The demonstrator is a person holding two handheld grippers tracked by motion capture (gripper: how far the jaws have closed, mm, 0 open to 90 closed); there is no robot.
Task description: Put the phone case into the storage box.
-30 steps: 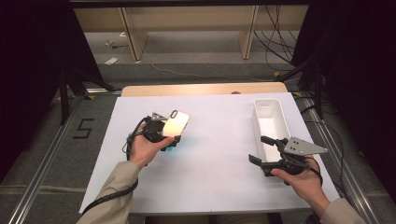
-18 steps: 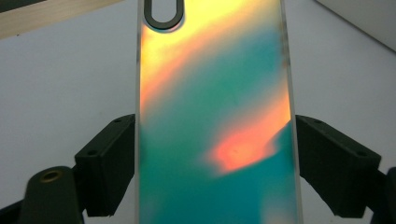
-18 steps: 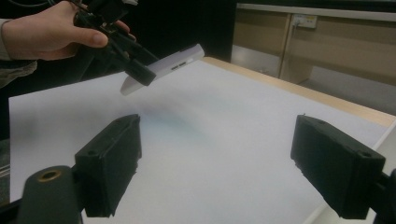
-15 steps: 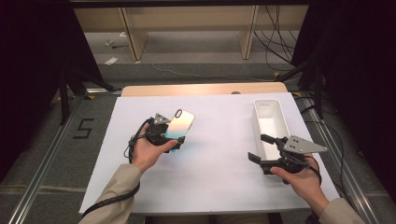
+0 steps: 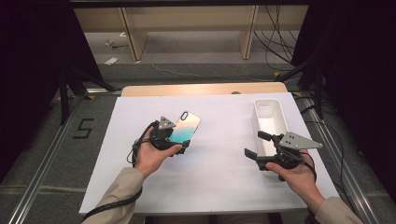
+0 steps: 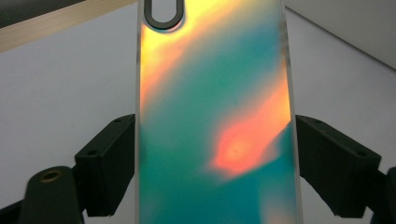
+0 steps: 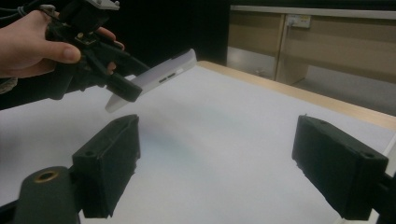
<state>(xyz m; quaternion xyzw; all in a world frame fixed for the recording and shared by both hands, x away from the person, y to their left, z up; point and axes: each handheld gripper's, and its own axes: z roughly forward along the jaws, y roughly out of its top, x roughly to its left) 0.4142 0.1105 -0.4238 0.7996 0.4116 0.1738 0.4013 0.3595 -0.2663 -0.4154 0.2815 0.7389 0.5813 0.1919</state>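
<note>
My left gripper [image 5: 180,136] is shut on an iridescent teal-and-orange phone case [image 5: 186,127], its black pads pressing on the two long edges [image 6: 215,121]. The case hangs above the white table, its camera-hole end tilted up and away from the hand. In the right gripper view the case [image 7: 154,79] and the left gripper [image 7: 116,81] sit at the upper left. My right gripper [image 5: 258,144] hovers open at the right, nothing between its jaws [image 7: 215,158], beside the near end of a white tray [image 5: 271,122].
A white sheet [image 5: 219,182] covers the table, with a wooden strip [image 5: 201,88] along the far edge. The long narrow tray is empty. Metal rails run along both sides of the table, and cables lie on the floor beyond.
My left hand has shifted slightly to the right with the case, and the case's sheen has turned from bright yellow to teal. The right gripper has stayed put.
</note>
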